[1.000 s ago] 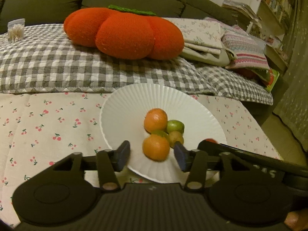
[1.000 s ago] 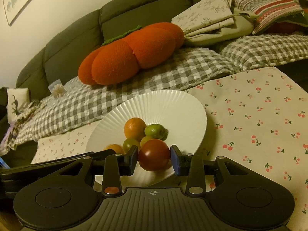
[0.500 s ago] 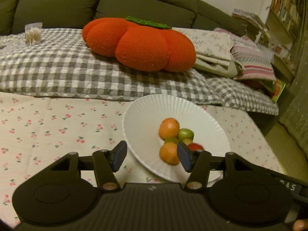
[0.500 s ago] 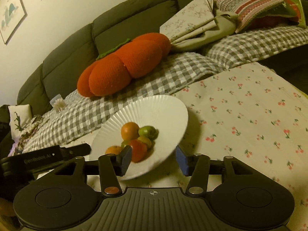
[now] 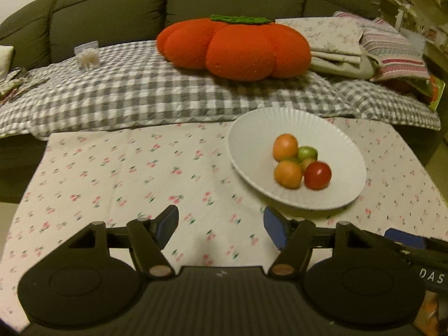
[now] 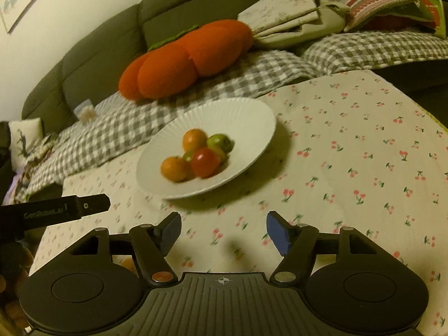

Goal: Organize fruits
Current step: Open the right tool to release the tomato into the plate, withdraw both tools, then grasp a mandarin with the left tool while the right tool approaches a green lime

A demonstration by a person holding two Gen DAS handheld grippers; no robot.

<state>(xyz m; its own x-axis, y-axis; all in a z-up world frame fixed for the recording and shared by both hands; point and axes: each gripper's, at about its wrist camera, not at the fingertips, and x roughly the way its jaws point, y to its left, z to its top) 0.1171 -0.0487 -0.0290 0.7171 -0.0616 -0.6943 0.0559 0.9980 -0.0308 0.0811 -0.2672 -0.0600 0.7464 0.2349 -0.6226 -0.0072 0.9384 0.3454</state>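
A white ribbed plate (image 5: 252,137) (image 6: 252,117) sits on the cherry-print cloth. It holds two orange fruits (image 5: 287,174) (image 6: 175,168), green fruits (image 5: 307,153) (image 6: 219,142) and a red tomato (image 5: 317,175) (image 6: 205,162). My left gripper (image 5: 221,231) is open and empty, low over the cloth, left of and nearer than the plate. My right gripper (image 6: 222,232) is open and empty, in front of the plate. The left gripper's side shows in the right wrist view (image 6: 56,210).
A cherry-print cloth (image 5: 126,179) covers the table. Behind it a grey checked blanket (image 5: 126,95) lies on a dark sofa, with an orange pumpkin cushion (image 5: 235,47), folded linens (image 5: 336,44) and a small clear box (image 5: 88,54).
The right gripper opened and left the red tomato on the plate. Both grippers pulled back from the plate; the left one also moved left.
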